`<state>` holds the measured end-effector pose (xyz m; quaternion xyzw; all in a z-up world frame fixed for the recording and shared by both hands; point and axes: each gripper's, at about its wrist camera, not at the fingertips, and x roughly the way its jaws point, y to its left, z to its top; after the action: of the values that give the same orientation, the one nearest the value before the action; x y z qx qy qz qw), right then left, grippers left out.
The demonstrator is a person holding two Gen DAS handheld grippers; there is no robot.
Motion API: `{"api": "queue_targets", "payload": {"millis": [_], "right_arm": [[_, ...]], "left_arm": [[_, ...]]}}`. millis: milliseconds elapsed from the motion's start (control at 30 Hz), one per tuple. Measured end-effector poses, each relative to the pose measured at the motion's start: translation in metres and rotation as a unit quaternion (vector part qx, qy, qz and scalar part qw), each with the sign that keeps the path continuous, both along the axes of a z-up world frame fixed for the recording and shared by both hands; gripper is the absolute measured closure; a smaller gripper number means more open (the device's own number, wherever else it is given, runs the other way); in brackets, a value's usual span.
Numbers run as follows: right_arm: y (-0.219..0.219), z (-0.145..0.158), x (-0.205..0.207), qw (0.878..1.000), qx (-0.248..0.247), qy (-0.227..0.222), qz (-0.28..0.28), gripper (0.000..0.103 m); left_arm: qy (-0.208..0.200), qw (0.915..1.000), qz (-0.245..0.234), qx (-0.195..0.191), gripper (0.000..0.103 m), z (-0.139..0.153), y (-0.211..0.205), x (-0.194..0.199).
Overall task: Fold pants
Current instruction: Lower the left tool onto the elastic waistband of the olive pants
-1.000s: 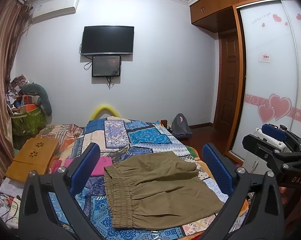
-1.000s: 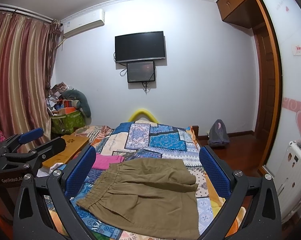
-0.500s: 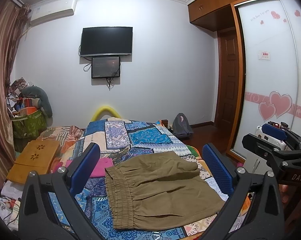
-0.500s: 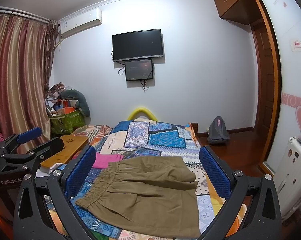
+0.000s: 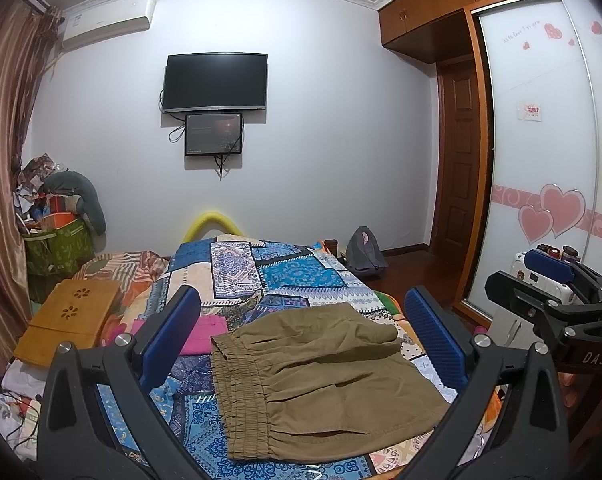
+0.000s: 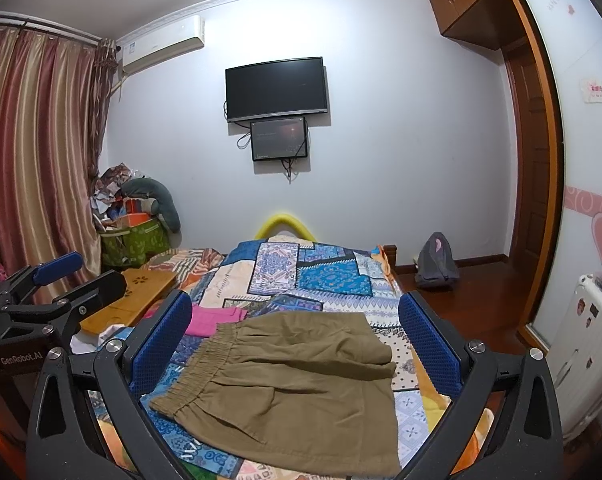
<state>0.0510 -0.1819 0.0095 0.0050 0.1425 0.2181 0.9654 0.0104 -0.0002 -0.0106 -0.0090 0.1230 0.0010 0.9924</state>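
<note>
Olive-brown pants (image 5: 321, 376) lie folded into a compact rectangle on the patchwork bed cover (image 5: 285, 276), elastic waistband to the left. They also show in the right wrist view (image 6: 297, 384). My left gripper (image 5: 301, 344) is open and empty, held above and short of the pants. My right gripper (image 6: 295, 344) is open and empty too, above the pants' near edge. Each gripper appears at the edge of the other's view: the right one (image 5: 553, 292) and the left one (image 6: 57, 280).
A pink cloth (image 5: 205, 332) lies left of the pants. A wooden lap tray (image 5: 69, 320) sits at the bed's left. A green bag of clutter (image 6: 133, 236) stands by the curtain. A grey backpack (image 6: 435, 260) rests on the floor, wardrobe doors (image 5: 541, 160) at right.
Both grippers have tilted up and drawn back slightly, so the pants sit a little lower in each view. The pants have not moved. Both grippers stay open.
</note>
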Motion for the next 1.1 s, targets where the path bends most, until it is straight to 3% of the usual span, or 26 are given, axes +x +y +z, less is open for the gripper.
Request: {"api": "queue_targets", "payload": {"millis": [533,867,1100], "right_arm": [[0.003,-0.010,0.025,1.000,-0.015,0.004,-0.016,0.000],[-0.004,-0.030,0.084,0.998,-0.050,0.010,-0.032,0.000],[-0.010,-0.049,0.132,0.995,-0.073,0.030,-0.053,0.000]], "left_arm": [[0.012,0.9999,-0.001,-0.007,0.000,-0.004,0.011,0.024],[0.050,0.9978,0.030,0.030,0.000,-0.031,0.044,0.110],[0.114,0.9917,0.059,0.013,0.000,-0.068,0.088,0.186]]}}
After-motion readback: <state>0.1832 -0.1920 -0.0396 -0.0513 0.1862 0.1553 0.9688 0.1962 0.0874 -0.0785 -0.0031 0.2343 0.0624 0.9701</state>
